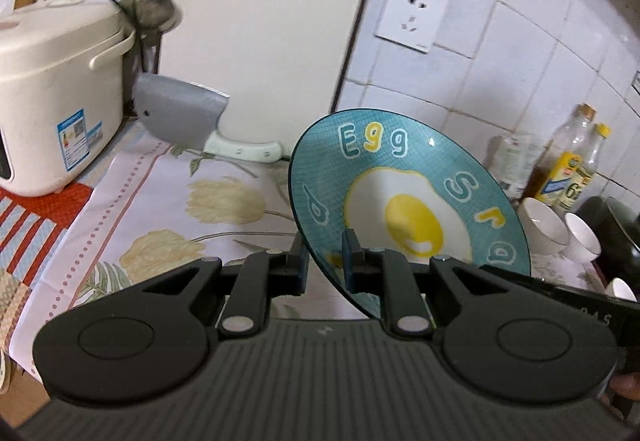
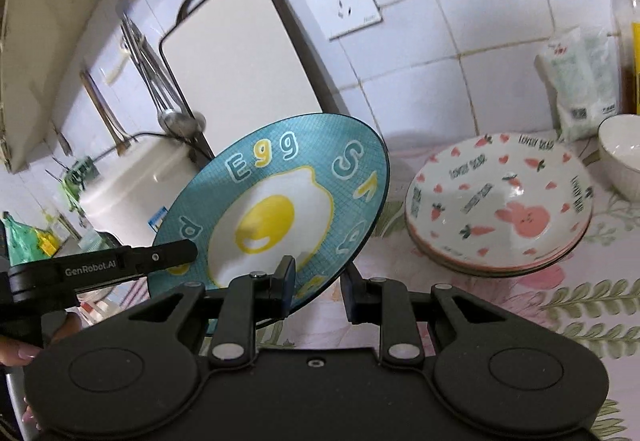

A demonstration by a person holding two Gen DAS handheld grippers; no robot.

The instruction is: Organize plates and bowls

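I've got the teal fried-egg plate [image 1: 404,201] up off the counter, tilted on edge with its printed face toward both cameras. My left gripper [image 1: 325,261] has its two fingers pinched on the plate's lower rim, one pad in front and one behind. In the right wrist view the right gripper [image 2: 316,287] sits at the same plate [image 2: 276,209], and its fingers straddle the lower rim; the left finger lies against the printed face, but whether the right finger presses the back I cannot tell, so I won't call that grip firm. The left gripper [image 2: 188,253] shows there too, reaching in from the left with its tip on the plate's edge.

Just right of the plate, on the floral tablecloth [image 2: 580,305], sits a stack of white rabbit-and-carrot plates [image 2: 500,205], and beside that a white bowl [image 2: 622,157]. From the left wrist I see two white bowls [image 1: 544,229] tipped near the oil bottles [image 1: 572,161]. A cream rice cooker [image 1: 56,97] stands far left, a cleaver [image 1: 180,117] leaning against the white cutting board [image 1: 272,29].
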